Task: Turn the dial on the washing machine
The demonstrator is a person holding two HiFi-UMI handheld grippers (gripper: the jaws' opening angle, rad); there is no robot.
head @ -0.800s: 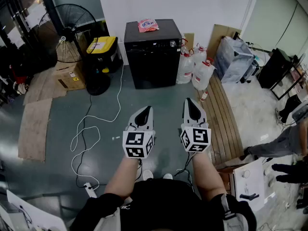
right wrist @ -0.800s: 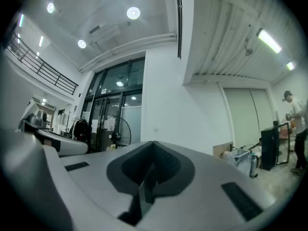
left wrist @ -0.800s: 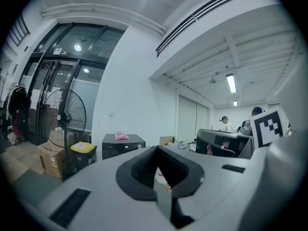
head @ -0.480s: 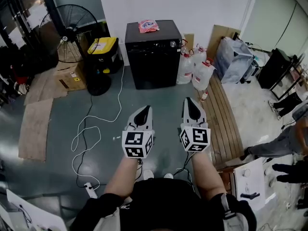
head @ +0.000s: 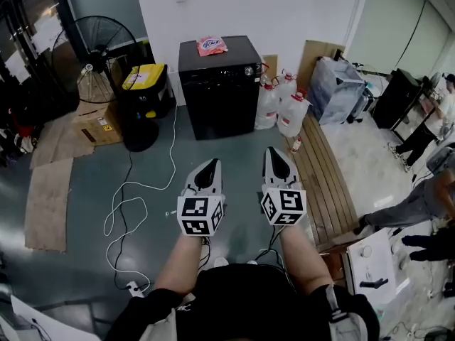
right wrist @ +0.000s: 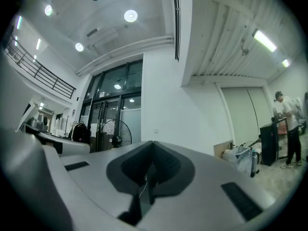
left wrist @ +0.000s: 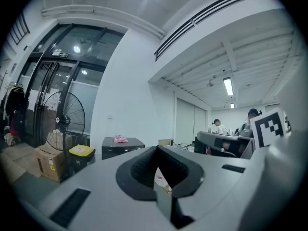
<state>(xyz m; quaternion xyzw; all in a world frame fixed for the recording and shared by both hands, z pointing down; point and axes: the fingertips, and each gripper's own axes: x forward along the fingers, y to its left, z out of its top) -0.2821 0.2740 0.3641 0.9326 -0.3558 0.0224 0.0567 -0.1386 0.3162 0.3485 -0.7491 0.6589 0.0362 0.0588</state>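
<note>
The black washing machine (head: 219,84) stands against the white wall, well ahead of both grippers, with a pink packet (head: 212,45) on its top. Its small silver dial (head: 249,70) sits at the right end of the front panel. My left gripper (head: 210,168) and right gripper (head: 274,155) are held side by side over the grey floor, pointing at the machine, both shut with nothing in them. The left gripper view shows the machine (left wrist: 122,146) small and far beyond the left gripper's (left wrist: 156,150) closed jaws. The right gripper (right wrist: 153,146) faces the wall and glass doors.
A standing fan (head: 99,45), a yellow-lidded bin (head: 146,84) and a cardboard box (head: 96,123) stand left of the machine. Water jugs (head: 281,105) and a wooden pallet (head: 323,183) lie to its right. A white cable (head: 135,190) loops on the floor. A person (head: 419,204) crouches at far right.
The head view has shifted, so the machine sits a little lower and left in the picture. Both grippers stay shut and side by side, slightly lower in the frame.
</note>
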